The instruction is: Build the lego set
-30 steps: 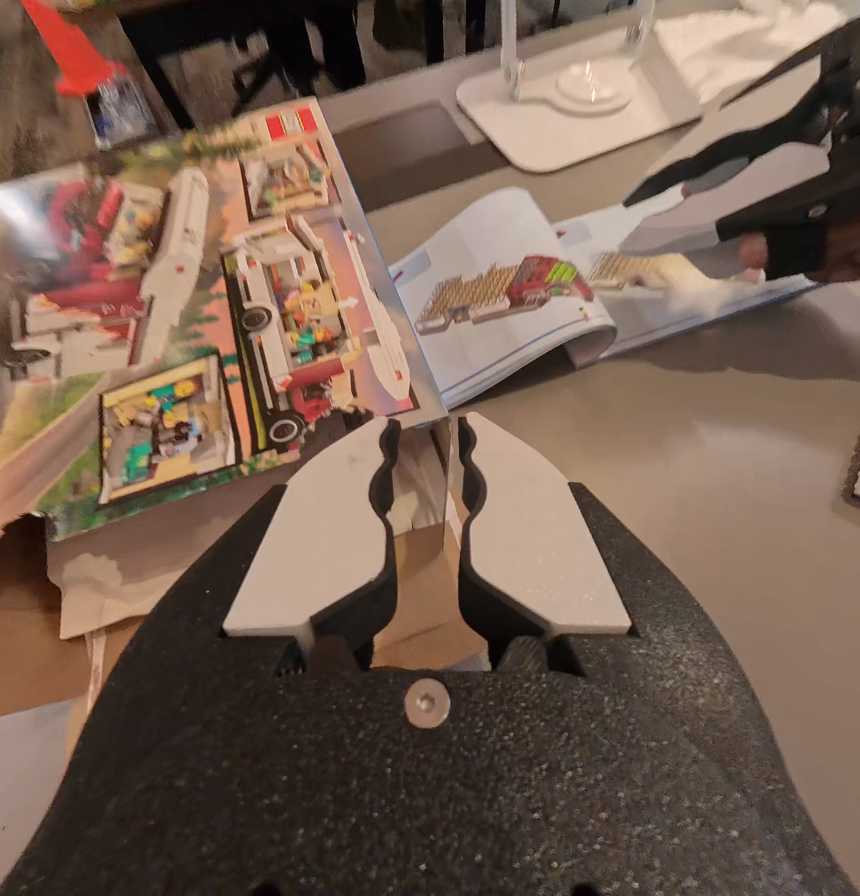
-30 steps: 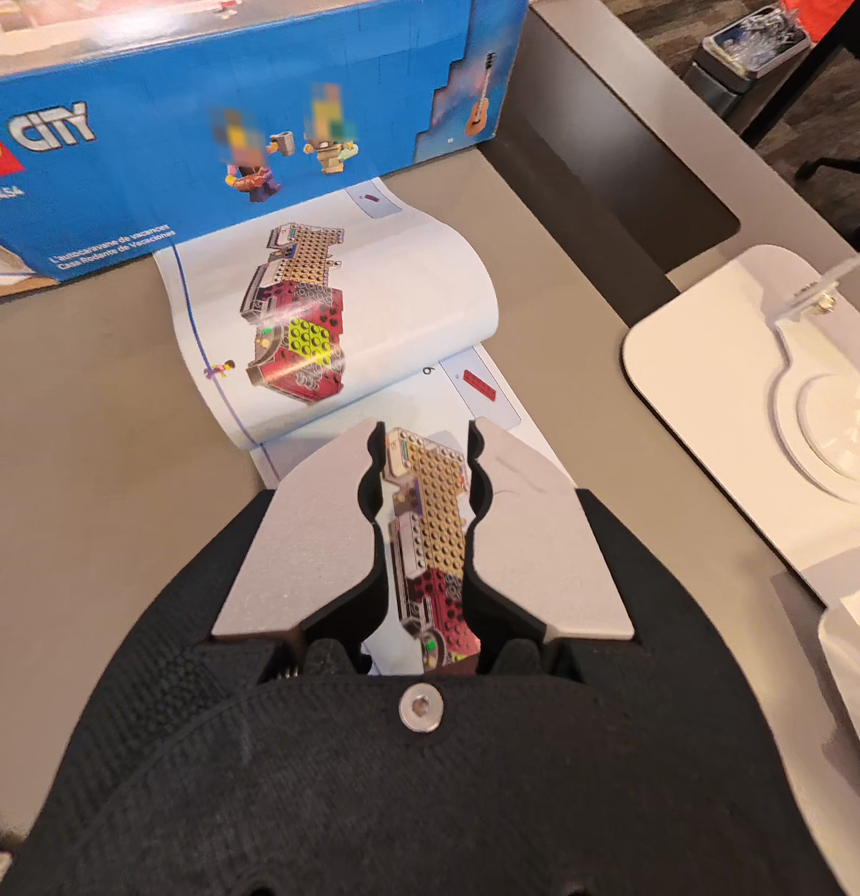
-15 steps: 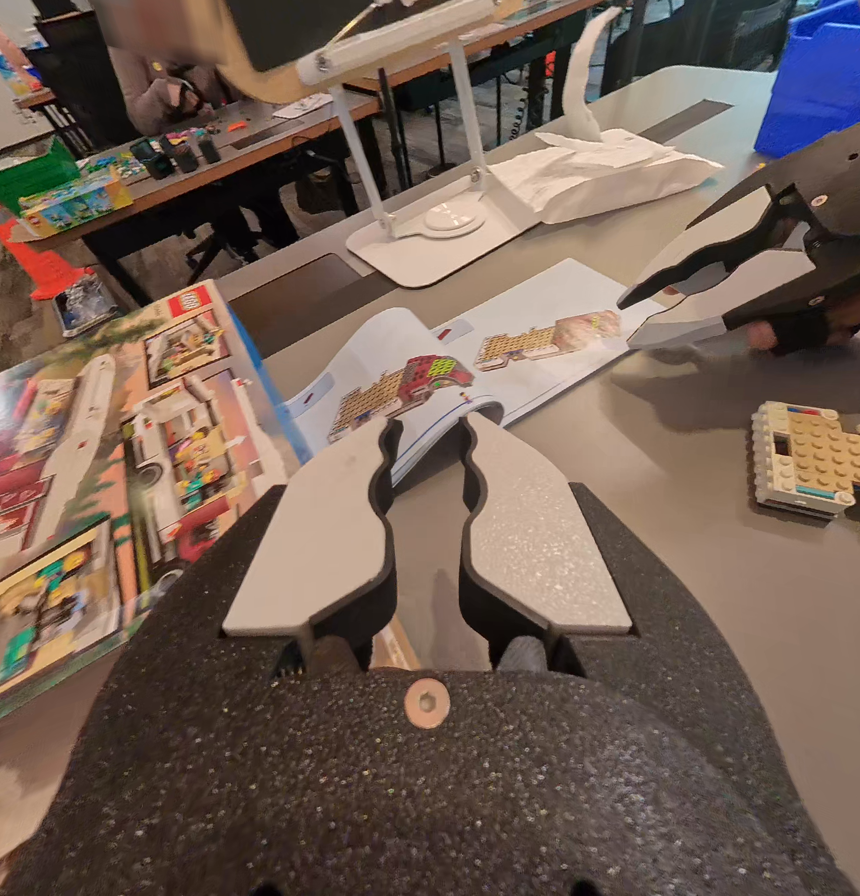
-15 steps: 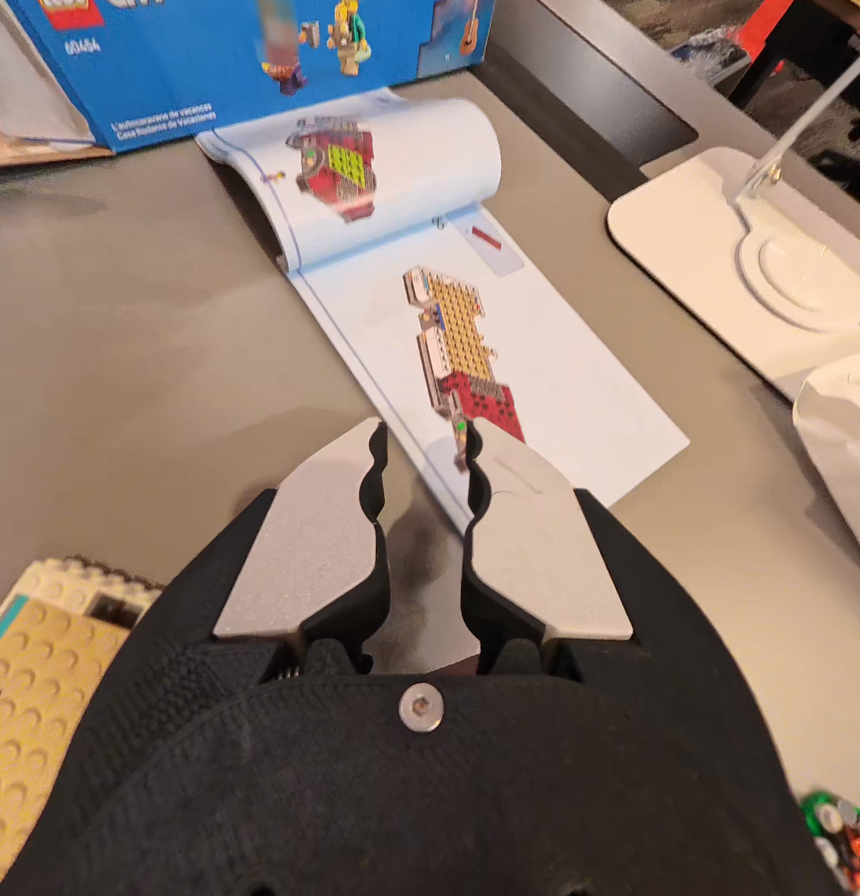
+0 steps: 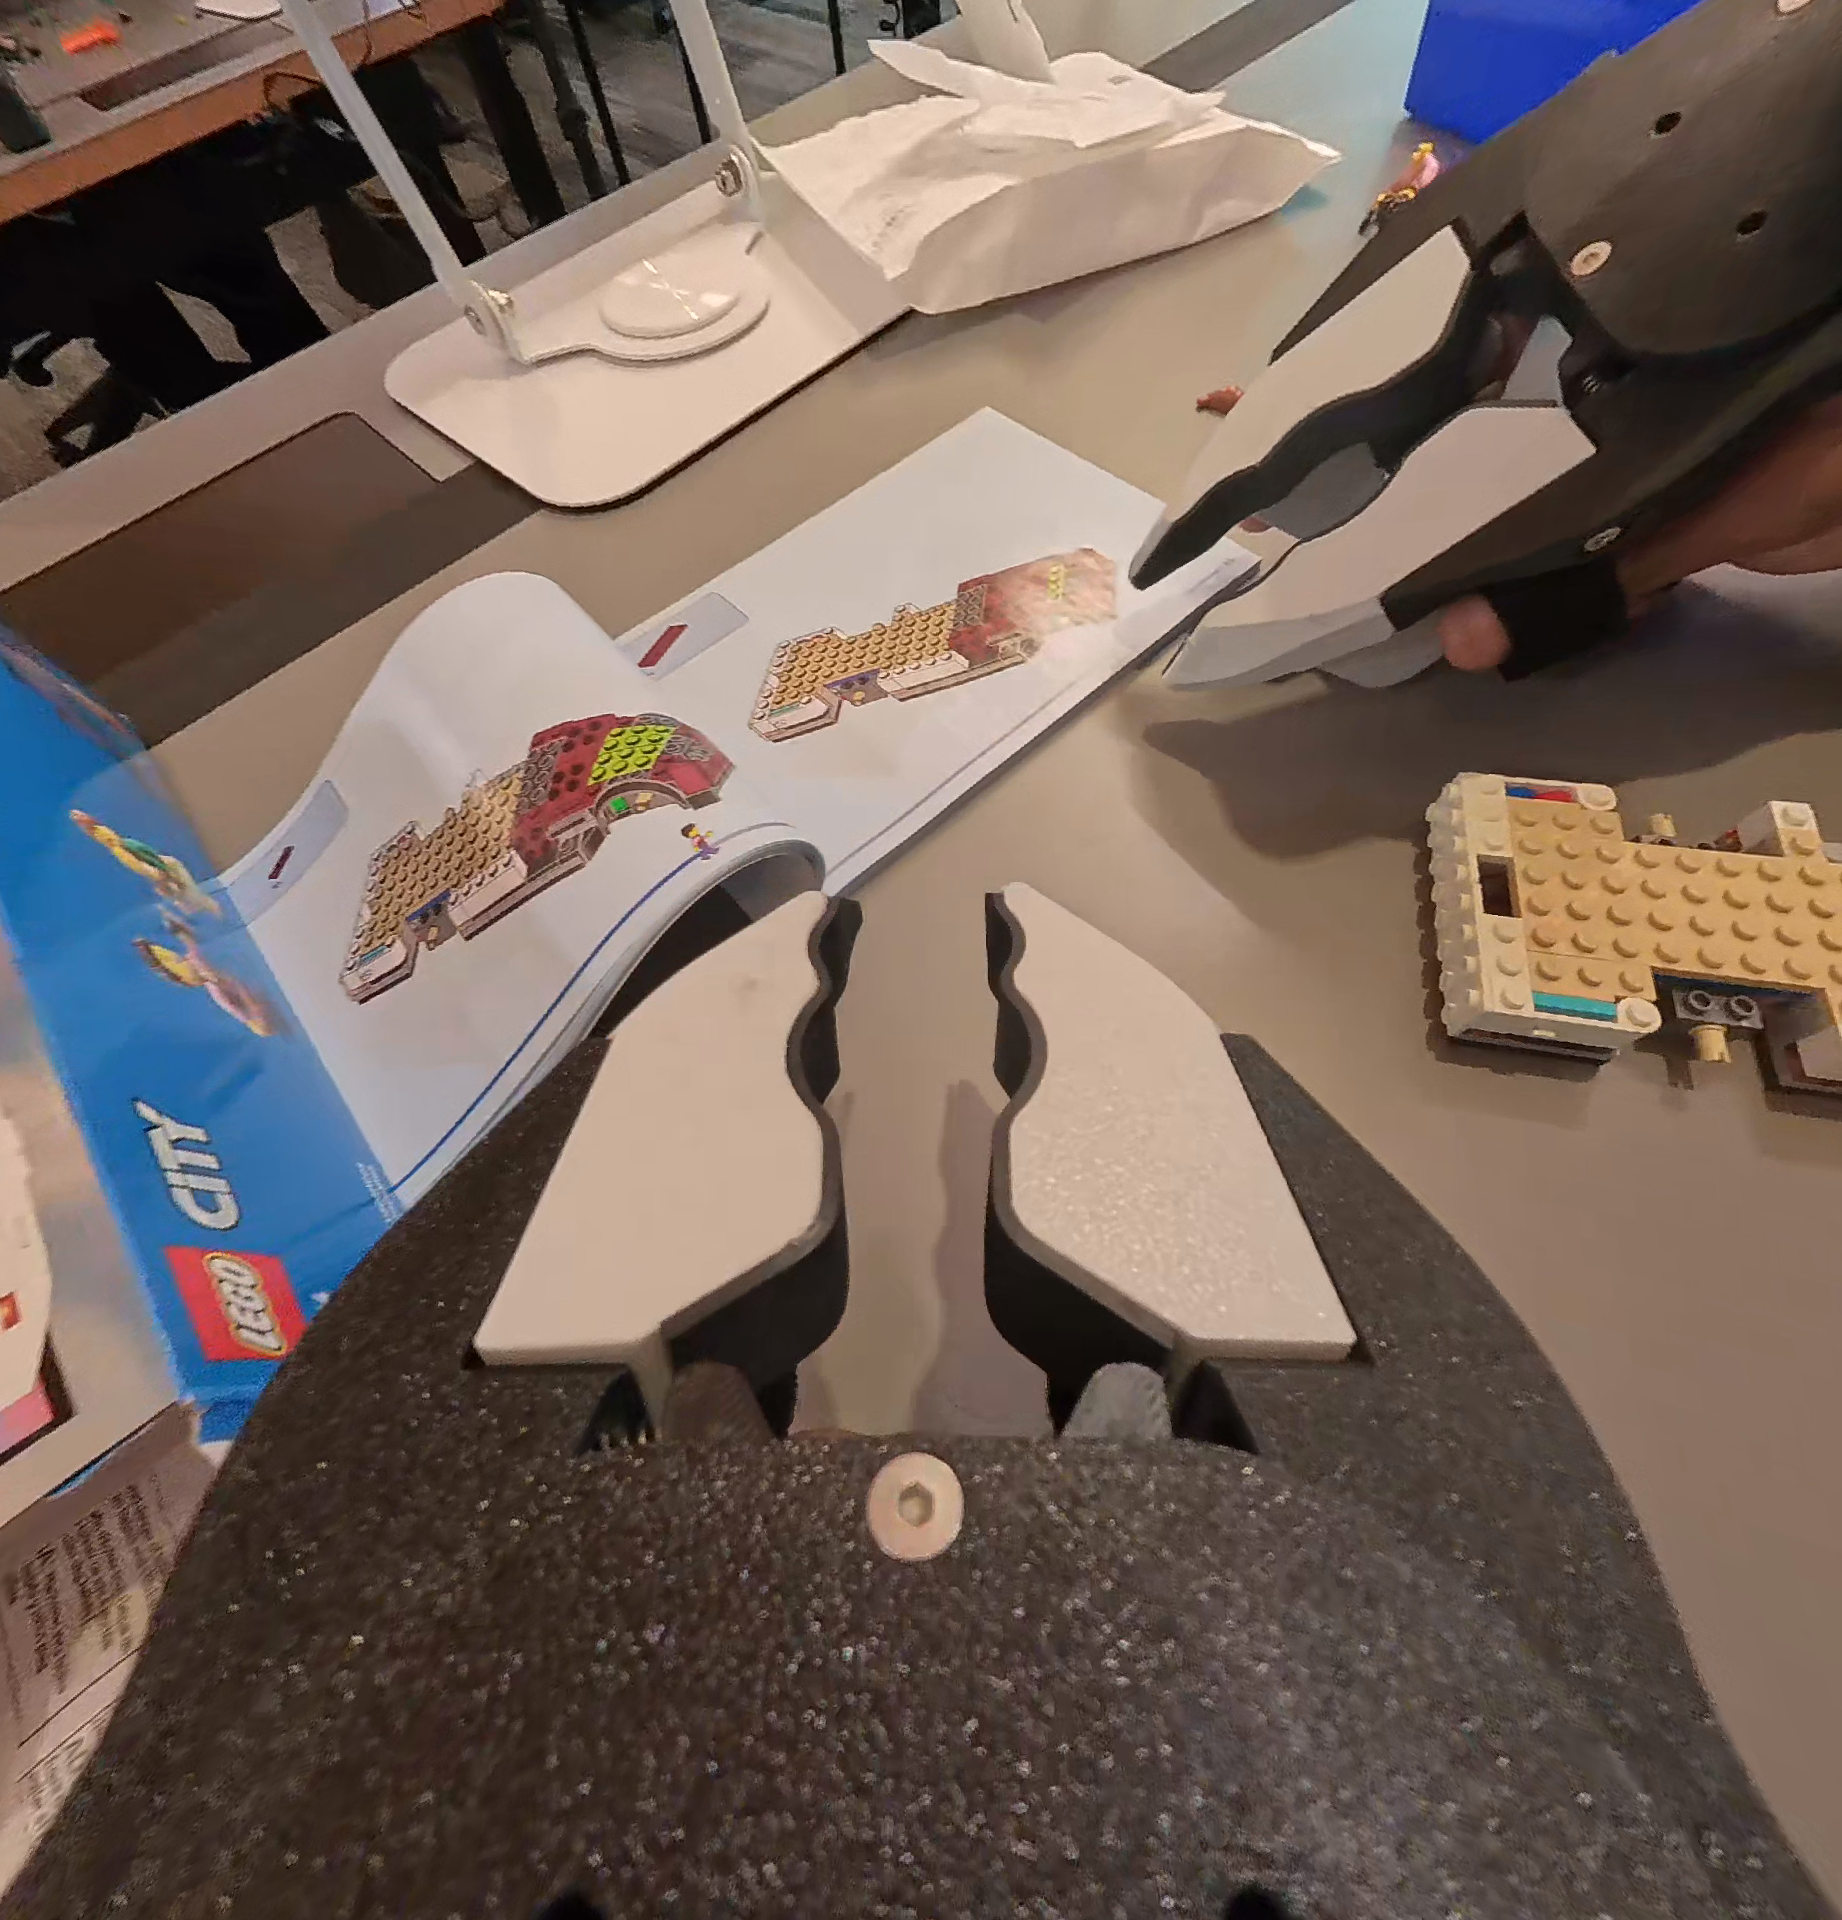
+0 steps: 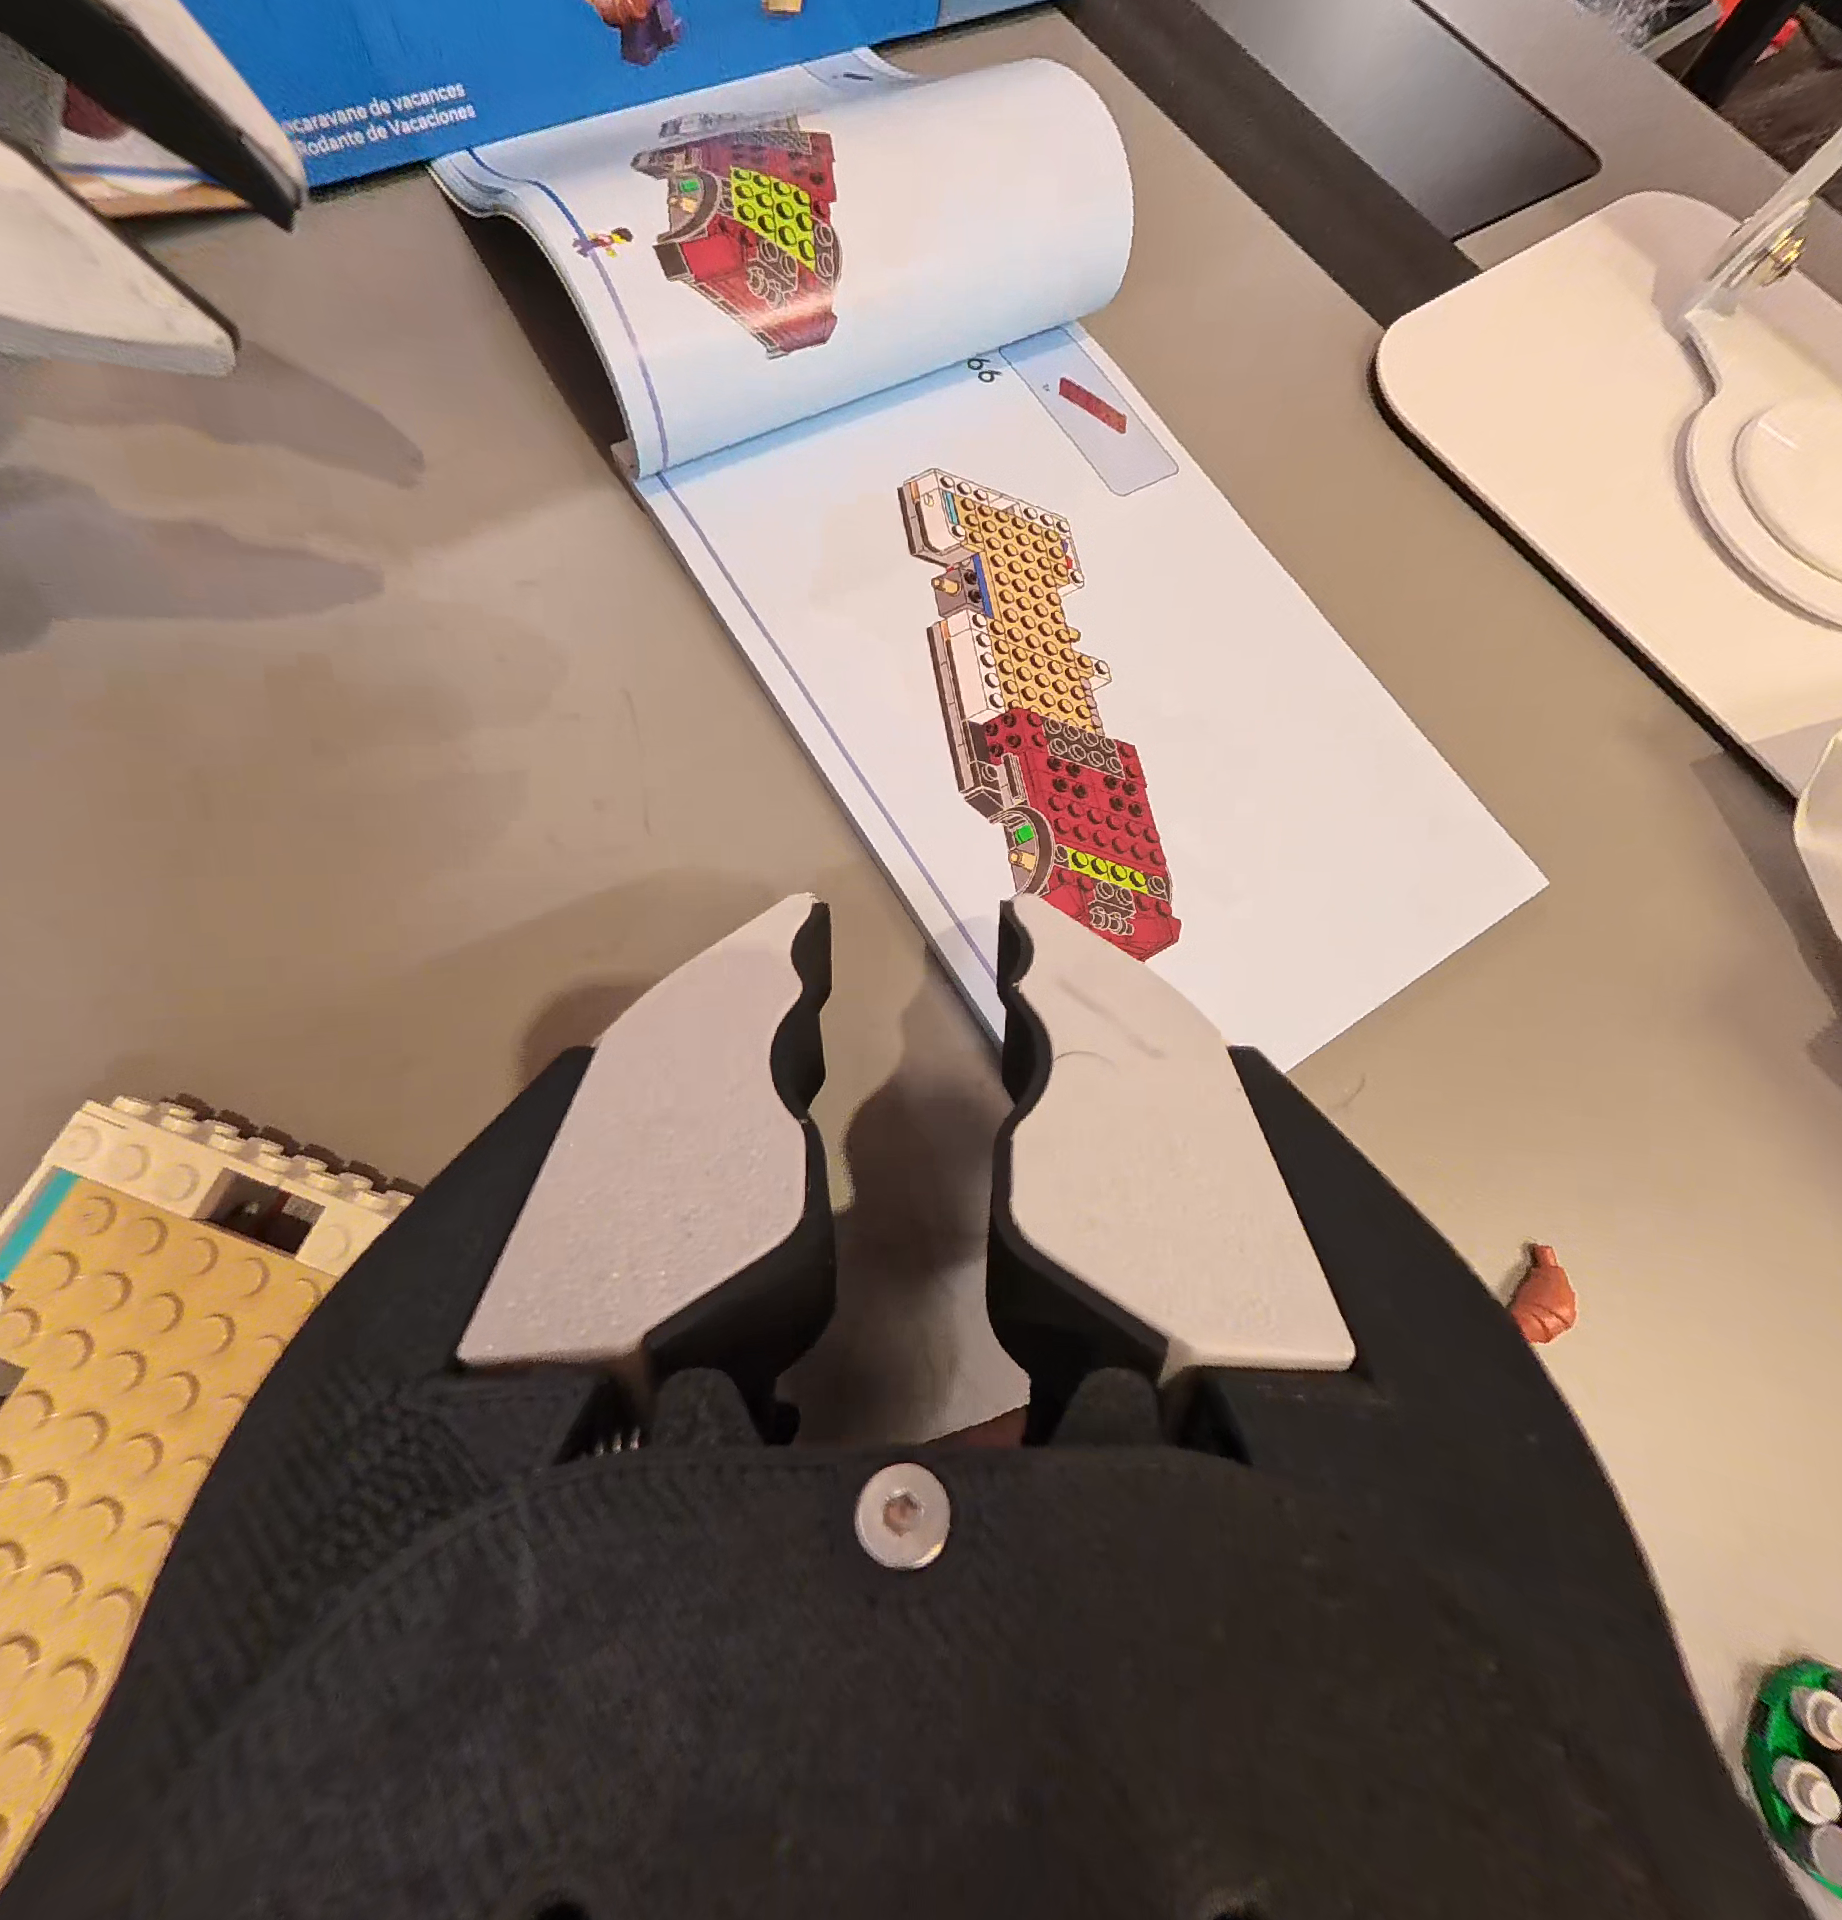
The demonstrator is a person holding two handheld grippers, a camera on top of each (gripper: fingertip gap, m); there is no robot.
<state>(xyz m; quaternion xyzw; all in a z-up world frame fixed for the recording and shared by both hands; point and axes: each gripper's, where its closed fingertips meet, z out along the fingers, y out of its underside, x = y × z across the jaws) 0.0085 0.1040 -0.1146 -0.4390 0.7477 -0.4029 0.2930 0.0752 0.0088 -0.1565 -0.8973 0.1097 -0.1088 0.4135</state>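
Left wrist view: left gripper [image 5: 912, 914] hovering mid-frame, jaws apart, clamping nothing, just beside open instruction booklet [image 5: 896, 644]; brick assembly [image 5: 1665, 925] lying at right.

Right wrist view: right gripper [image 6: 912, 920] hanging over booklet's near edge, jaws apart, holding nothing; blue box [image 6: 481, 73] sitting at top.

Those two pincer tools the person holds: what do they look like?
Both match. The left gripper and right gripper each have a grainy black body with a silver screw and two pale grey fingers with wavy black inner edges. The hand wears a black fingerless glove.
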